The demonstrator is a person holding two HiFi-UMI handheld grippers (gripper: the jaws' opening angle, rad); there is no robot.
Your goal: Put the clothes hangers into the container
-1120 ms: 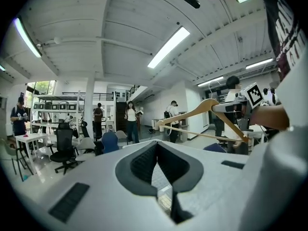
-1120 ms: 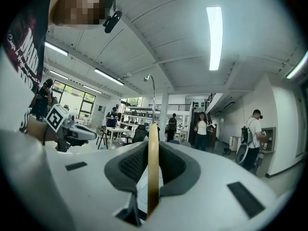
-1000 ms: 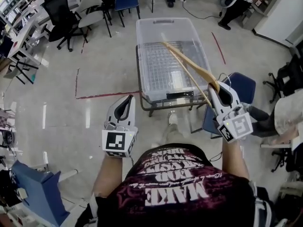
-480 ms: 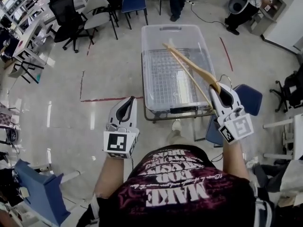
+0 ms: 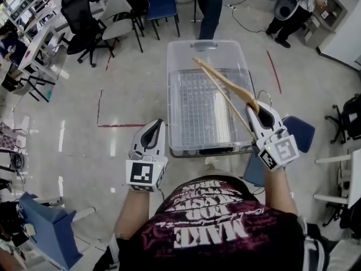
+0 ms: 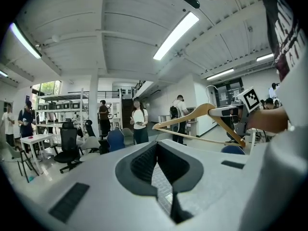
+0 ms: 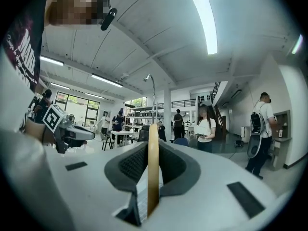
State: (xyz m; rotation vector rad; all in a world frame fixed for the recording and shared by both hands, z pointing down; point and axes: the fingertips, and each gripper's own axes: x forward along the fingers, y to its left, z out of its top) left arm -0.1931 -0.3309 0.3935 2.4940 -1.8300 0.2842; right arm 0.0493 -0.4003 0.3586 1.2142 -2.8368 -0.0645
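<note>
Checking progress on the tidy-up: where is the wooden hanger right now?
In the head view, right of centre: the wooden hanger is clamped in the right gripper and slants forward-left over the clear container, not lying in it.

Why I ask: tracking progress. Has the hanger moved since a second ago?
Yes. The hanger, in the right gripper, has advanced over the container toward its far rim.

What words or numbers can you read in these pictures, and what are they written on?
"MAKE": on the black shirt, seen upside down.
Other lines on the shirt: too blurred to read.
Dark label on the clear box: too small to read.
Square markers: patterns only, no words.
</note>
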